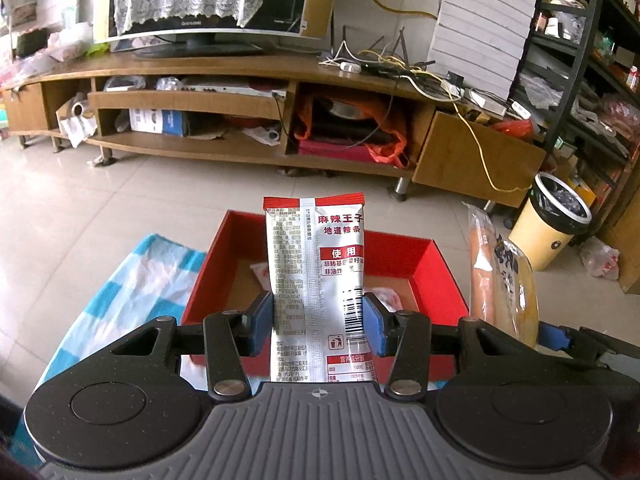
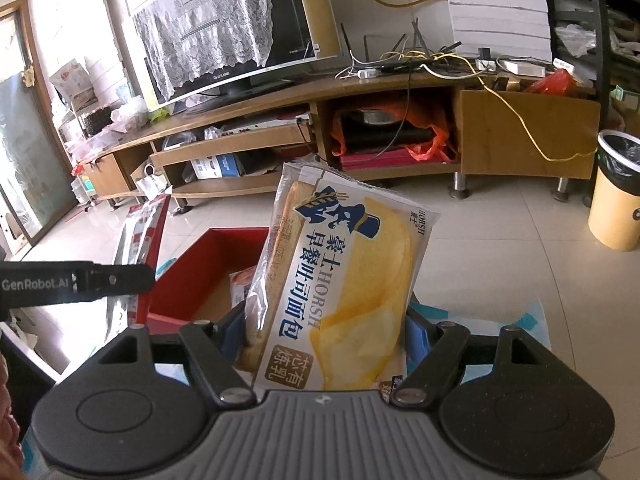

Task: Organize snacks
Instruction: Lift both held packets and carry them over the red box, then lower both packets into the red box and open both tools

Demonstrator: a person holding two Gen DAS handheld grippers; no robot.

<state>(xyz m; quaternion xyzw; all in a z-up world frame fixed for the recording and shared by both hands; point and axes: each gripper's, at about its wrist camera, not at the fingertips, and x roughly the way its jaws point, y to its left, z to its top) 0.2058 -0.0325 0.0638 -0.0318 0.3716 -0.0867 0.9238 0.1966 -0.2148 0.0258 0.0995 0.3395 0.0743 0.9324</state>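
Left hand-held gripper clamps silver snack packet above red box.

Upright silver packet, tilted bread bag

Bread packet in right gripper — above red box

Your left gripper holds a snack packet upright over the near wall of the box — a small packet lies inside it. To its right, your right gripper holds the bread bag. A cloth lies under the box; beyond stand the TV stand and, at right, a bin.
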